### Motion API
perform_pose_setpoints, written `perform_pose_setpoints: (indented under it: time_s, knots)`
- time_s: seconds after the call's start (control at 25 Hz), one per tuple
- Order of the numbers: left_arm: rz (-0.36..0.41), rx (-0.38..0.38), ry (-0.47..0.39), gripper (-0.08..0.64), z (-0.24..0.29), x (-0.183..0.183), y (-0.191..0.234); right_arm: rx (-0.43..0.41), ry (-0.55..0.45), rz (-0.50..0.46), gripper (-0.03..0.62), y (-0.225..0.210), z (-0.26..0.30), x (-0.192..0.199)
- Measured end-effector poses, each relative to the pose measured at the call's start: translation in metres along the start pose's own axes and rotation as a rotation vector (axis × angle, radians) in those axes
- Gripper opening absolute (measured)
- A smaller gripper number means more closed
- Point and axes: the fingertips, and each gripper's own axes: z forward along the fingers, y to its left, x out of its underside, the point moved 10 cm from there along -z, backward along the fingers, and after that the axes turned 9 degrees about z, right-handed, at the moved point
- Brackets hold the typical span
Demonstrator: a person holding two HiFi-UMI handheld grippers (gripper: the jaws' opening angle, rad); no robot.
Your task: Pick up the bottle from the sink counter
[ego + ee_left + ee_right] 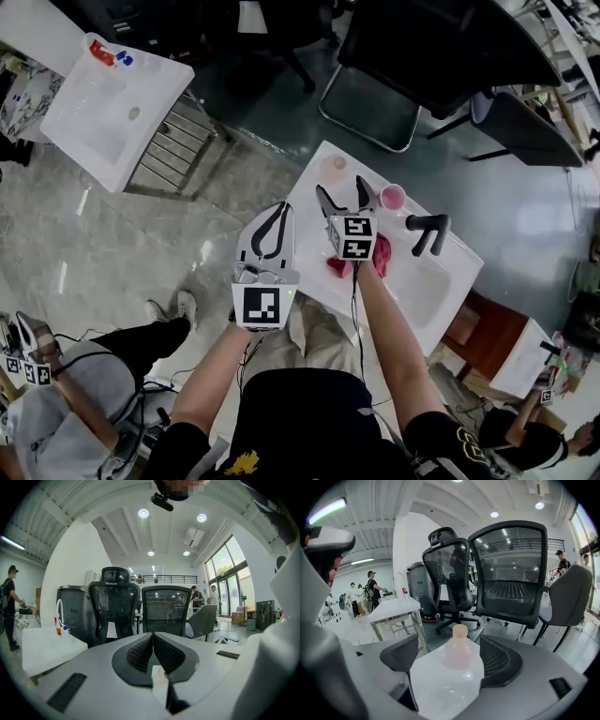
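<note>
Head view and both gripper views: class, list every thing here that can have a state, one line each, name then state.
Right tool: open, gripping nothing.
Left tool: shut, empty.
Bottle: upright on the sink counter, cap on, in line with the right tool's gap, untouched.
Pink cup: upright, mouth up.

- Your head camera looks steeply down on the sink counter (366, 161) from well above;
- your two gripper cameras sit low, facing level across the room; both show the same office chairs (164, 606).
</note>
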Motion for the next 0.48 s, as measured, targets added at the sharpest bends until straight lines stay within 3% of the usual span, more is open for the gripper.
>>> perform_pose_setpoints:
  time_s: [0.16,0.48]
  knots:
    - [0.023,0.004,0.019,0.020,0.003,0.005,0.005,0.029,0.020,0.004,0.420,-0.006,0.027,0.007]
    - [-0.013,-0.028,0.011,0.021,0.000,0.009,0.006,0.095,0.078,-0.036,0.437,-0.021,0.080,0.029]
